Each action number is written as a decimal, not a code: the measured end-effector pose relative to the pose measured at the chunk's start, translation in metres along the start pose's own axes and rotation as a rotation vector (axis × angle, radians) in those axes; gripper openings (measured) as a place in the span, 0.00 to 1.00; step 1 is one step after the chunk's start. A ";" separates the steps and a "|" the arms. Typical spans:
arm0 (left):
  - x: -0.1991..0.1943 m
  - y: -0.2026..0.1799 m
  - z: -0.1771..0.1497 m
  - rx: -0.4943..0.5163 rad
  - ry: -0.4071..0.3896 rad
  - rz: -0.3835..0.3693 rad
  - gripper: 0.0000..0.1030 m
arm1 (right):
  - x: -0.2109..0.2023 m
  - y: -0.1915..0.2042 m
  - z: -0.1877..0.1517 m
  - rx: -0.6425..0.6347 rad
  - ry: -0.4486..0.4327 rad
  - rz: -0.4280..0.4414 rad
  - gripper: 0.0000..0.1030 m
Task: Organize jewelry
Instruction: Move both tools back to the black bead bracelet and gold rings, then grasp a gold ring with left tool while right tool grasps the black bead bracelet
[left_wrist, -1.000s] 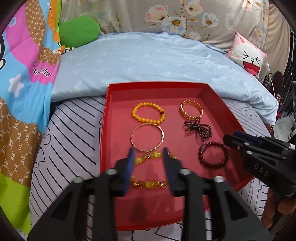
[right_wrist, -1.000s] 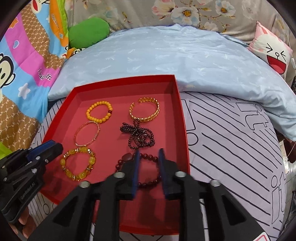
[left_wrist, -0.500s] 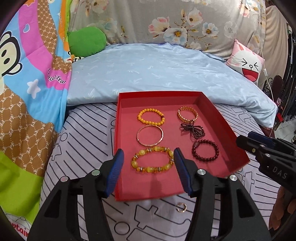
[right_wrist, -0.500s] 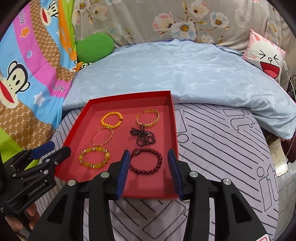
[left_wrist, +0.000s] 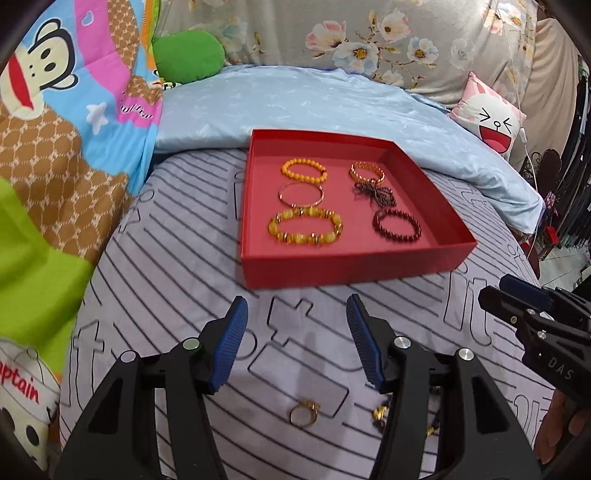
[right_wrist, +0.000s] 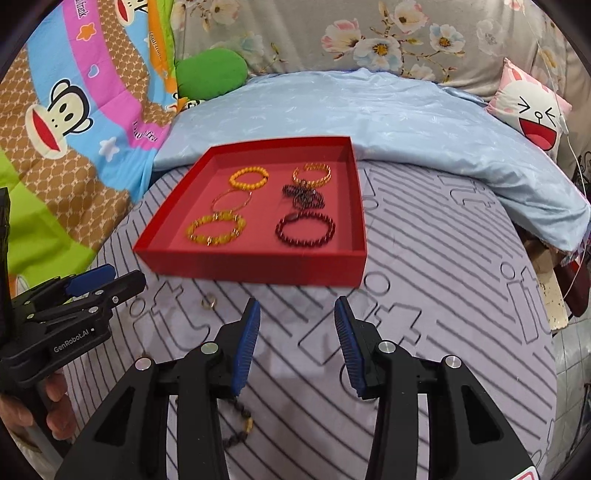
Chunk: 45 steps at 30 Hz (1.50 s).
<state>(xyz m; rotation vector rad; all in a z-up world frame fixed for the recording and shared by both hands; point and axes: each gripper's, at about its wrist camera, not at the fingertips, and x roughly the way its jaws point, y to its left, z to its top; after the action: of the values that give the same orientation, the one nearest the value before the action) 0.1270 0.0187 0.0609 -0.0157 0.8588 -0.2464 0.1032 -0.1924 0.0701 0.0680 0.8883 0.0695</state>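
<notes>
A red tray (left_wrist: 354, 266) on the striped bedspread holds several bracelets: orange beads (left_wrist: 303, 170), a gold chain (left_wrist: 366, 171), a thin bangle (left_wrist: 301, 195), a dark tangled string (left_wrist: 376, 194), a yellow amber one (left_wrist: 305, 230) and a dark red one (left_wrist: 397, 225). My left gripper (left_wrist: 295, 306) is open and empty in front of the tray. A gold ring (left_wrist: 303, 411) lies on the bedspread below it. My right gripper (right_wrist: 297, 306) is also open and empty, short of the tray (right_wrist: 258, 266). A dark bead string (right_wrist: 242, 424) lies under its left finger.
A small gold piece (left_wrist: 380, 411) lies partly hidden by my left gripper's right finger. A light blue quilt (left_wrist: 332, 107) bulges behind the tray. A monkey-print blanket (left_wrist: 74, 110) lies at the left and a pink cushion (left_wrist: 491, 114) at the far right. The bed edge drops off on the right (right_wrist: 554, 332).
Both grippers have drawn back from over the tray to the bedspread in front of it. The left jaws have widened. The ring and the loose pieces near me have come into view.
</notes>
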 end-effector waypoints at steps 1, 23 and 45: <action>-0.001 0.000 -0.003 0.001 0.002 0.005 0.51 | 0.000 0.001 -0.005 -0.002 0.008 0.002 0.40; -0.010 -0.001 -0.060 -0.015 0.044 0.045 0.51 | 0.006 0.027 -0.068 -0.030 0.084 0.010 0.29; -0.005 0.000 -0.074 -0.010 0.072 0.067 0.51 | 0.018 0.030 -0.075 -0.033 0.106 0.024 0.11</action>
<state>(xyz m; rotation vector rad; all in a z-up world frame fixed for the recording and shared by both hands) 0.0681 0.0256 0.0159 0.0126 0.9310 -0.1810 0.0551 -0.1586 0.0119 0.0445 0.9917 0.1109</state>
